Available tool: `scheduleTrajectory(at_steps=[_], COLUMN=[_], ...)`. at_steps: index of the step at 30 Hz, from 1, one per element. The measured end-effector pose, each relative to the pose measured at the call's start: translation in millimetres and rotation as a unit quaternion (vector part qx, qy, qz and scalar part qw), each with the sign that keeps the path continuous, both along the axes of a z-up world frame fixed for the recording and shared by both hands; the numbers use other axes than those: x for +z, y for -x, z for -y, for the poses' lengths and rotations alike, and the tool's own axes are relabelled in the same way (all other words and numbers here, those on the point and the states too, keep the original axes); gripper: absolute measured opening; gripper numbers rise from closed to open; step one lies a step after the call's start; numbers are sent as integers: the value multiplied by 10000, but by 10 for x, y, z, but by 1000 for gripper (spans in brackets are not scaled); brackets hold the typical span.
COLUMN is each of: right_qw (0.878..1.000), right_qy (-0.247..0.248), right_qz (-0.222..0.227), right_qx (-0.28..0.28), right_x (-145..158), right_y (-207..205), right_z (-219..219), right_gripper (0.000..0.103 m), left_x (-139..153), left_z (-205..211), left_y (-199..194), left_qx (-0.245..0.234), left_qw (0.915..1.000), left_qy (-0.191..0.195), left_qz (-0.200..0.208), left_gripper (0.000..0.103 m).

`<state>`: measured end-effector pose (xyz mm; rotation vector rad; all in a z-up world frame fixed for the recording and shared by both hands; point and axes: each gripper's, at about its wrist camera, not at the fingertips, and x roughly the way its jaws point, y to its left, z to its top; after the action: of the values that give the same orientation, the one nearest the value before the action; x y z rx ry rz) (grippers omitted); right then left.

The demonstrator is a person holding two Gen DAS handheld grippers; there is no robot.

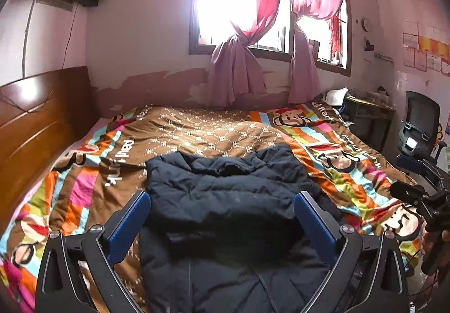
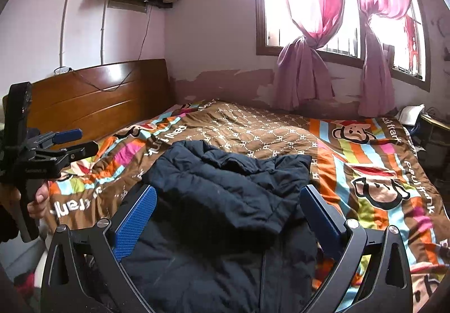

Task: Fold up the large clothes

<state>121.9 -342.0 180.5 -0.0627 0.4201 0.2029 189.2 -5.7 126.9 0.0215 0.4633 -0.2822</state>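
The left gripper [image 1: 222, 209] stands spread wide with nothing pinched; the right gripper [image 2: 227, 206] is likewise spread and empty. Ahead of and below both lies the dark puffer jacket [image 1: 225, 195], its upper part folded over, on the patterned quilt [image 1: 197, 130]. Beyond it, pink curtains [image 1: 239, 31] hang; the wooden headboard [image 1: 36, 116] stands left.

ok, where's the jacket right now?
The dark jacket lies on the patterned quilt at the bed's near edge, low centre in both wrist views, framed by each open claw, with the wooden headboard off to its left.
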Motion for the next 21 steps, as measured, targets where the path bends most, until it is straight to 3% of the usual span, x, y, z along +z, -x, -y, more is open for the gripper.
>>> scheduleTrajectory(at_steps=[14, 21], right_qw=[9996, 9965], right_qy=[160, 557], right_qz=[-223, -608], right_qx=[-89, -117], right_x=[-797, -1170], right_y=[760, 948], right_z=[25, -130], right_gripper=[100, 100], left_x=[-1061, -1480], left_z=[-334, -291], left_y=[665, 905], left_qx=[504, 369], left_qw=[9968, 9932], left_qy=[154, -291], left_qz=[-606, -1067], left_gripper=[103, 103])
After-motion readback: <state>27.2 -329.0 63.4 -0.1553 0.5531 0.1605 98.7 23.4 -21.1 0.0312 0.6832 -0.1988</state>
